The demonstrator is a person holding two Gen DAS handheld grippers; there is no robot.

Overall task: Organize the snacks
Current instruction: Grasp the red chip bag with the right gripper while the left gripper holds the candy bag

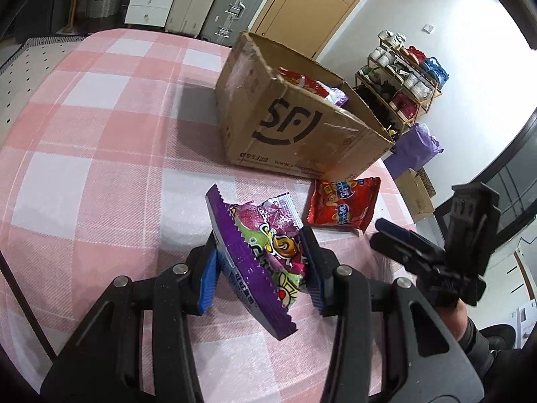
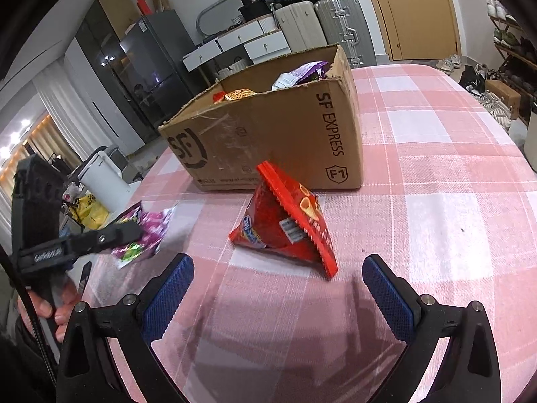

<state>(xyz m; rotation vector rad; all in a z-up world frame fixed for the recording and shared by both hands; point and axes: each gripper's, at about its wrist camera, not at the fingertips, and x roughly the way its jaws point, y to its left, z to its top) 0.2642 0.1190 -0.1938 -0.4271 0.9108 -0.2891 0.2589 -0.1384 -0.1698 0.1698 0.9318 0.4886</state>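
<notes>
Cardboard box [image 1: 295, 124] wall hides most snacks inside; purple packet [image 2: 147, 231] motion-blurred

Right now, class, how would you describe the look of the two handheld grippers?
Both grippers, left and right, are matt black plastic linkages with silver pivot pins. Their fingers carry ribbed blue pads. White lettering marks the left one's side.

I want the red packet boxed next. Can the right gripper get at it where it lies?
Probably yes. The right gripper is open and points at the red packet, which lies alone on the cloth before the box. Nothing lies between them; the left gripper, shut on the purple packet, is off to the side.
</notes>
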